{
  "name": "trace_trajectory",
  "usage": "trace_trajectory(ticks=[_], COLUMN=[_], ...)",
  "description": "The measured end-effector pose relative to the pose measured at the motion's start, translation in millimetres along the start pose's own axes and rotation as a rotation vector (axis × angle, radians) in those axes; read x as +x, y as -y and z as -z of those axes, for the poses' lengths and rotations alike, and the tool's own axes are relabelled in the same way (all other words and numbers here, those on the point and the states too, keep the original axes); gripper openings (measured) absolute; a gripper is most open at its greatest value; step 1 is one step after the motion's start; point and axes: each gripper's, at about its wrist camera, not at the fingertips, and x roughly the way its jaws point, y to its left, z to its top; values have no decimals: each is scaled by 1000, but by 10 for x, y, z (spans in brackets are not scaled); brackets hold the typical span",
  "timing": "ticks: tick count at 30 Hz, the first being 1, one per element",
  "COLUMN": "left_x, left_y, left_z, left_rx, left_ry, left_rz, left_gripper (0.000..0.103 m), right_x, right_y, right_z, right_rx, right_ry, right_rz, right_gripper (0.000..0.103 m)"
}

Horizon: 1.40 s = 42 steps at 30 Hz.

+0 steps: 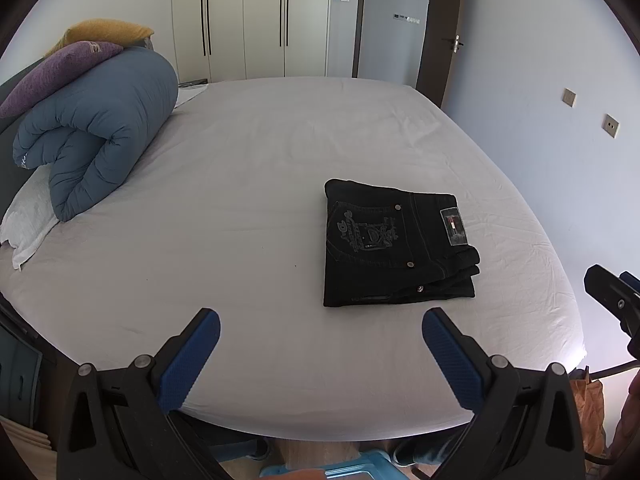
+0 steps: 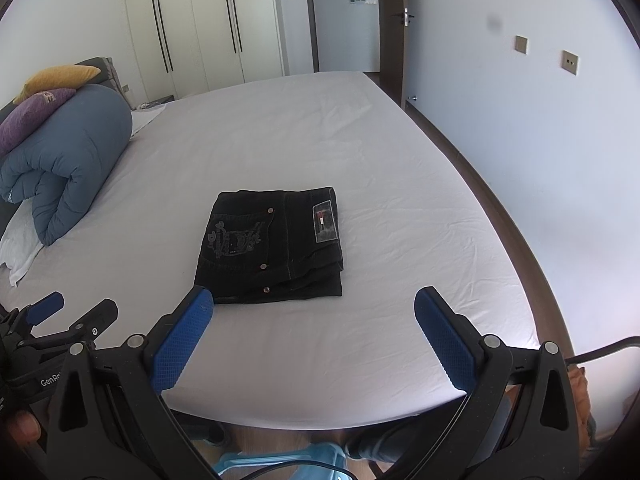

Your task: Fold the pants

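A bedroom, pale walls, a white wardrobe [image 1: 248, 20] with long dark handles at the far end and a door [image 2: 344, 16] beside it. Across most of both views, a bed [image 1: 240, 200] under a smooth white sheet. At its left side, a rolled blue duvet [image 1: 100, 128], topped by a purple cushion [image 1: 56, 72] and a yellow cushion [image 1: 108, 32], with a white pillow [image 1: 28, 216] underneath. On the sheet, toward the near edge, black pants [image 1: 396, 244], folded into a compact square, back pocket with pale embroidery and a waistband patch facing up, layered edges stacked along the near right corner. Held low over the near edge of the bed, the left gripper [image 1: 320, 328], blue-padded fingers spread wide and holding nothing; pants lay ahead of it and to the right, beyond the right fingertip, apart from both pads. Seen from the right wrist view, the right gripper [image 2: 312, 308], likewise spread wide and empty-handed; pants lay just ahead, between the two fingers' lines and nearer the left one, whose tip overlapped the bundle's near left corner in the picture, contact impossible to tell. At the far right of the left view, part of the right gripper; at the lower left of the right view, the left gripper [image 2: 72, 308], both level with the mattress edge. Below the mattress, wood floor [image 2: 272, 440] and a light blue plastic stool [image 1: 352, 468].
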Motion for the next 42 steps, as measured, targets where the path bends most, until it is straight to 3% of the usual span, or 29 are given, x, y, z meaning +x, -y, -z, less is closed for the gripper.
trace_trajectory(ticks=[42], left_x=[41], left_y=[1], left_z=[120], left_rx=[9], left_ry=[-17], left_rz=[0], left_gripper=[103], right_x=[98], right_y=[-66], right_z=[103], right_rx=[-2], right_ry=[-35], right_rz=[-12], right_gripper=[103])
